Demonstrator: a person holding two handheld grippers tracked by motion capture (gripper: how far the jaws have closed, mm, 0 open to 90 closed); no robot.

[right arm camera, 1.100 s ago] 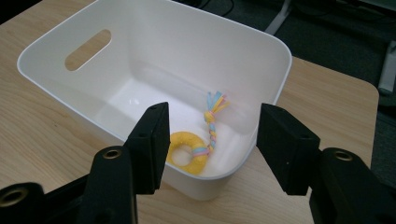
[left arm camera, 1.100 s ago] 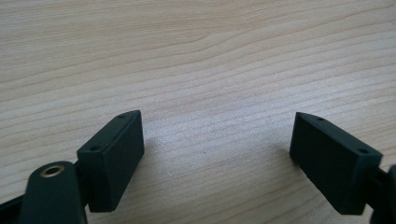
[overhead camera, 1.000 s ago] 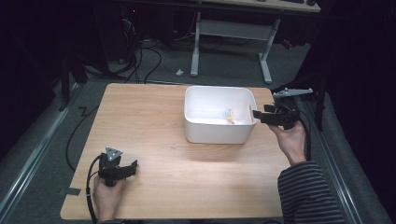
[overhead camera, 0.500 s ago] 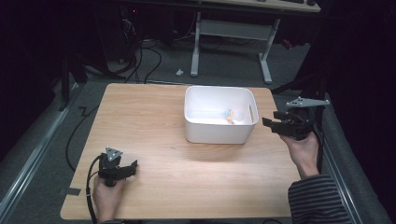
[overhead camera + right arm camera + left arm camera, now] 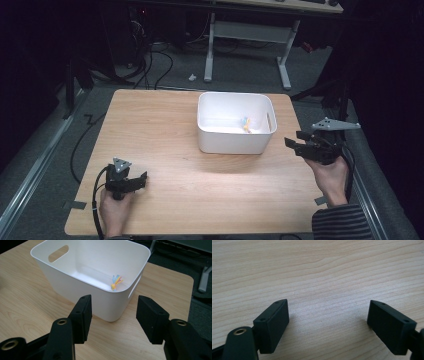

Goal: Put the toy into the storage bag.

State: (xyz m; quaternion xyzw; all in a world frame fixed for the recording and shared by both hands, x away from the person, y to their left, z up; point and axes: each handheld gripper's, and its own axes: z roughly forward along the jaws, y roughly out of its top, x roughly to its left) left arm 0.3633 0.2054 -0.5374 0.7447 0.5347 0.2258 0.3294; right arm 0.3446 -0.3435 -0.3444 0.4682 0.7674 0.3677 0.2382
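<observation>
High view: at the near left of the wooden table (image 5: pixel 165 135) we rest our left gripper (image 5: pixel 142 179) low on the bare wood, its jaws spread wide with nothing between them. Mid-table, toward the far edge, stands the white bin (image 5: pixel 235 145), with a small yellow-and-blue bundle (image 5: pixel 245 123) lying inside near its right wall. Just beside the bin's right end we hold our right gripper (image 5: pixel 293 139) off the table's right edge, jaws apart and empty, pointing at the bin.

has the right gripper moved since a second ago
Yes. In the high view the right gripper has pulled back from over the white plastic bin's right rim, toward the person and the wooden table's right edge, jaws open and empty.
</observation>
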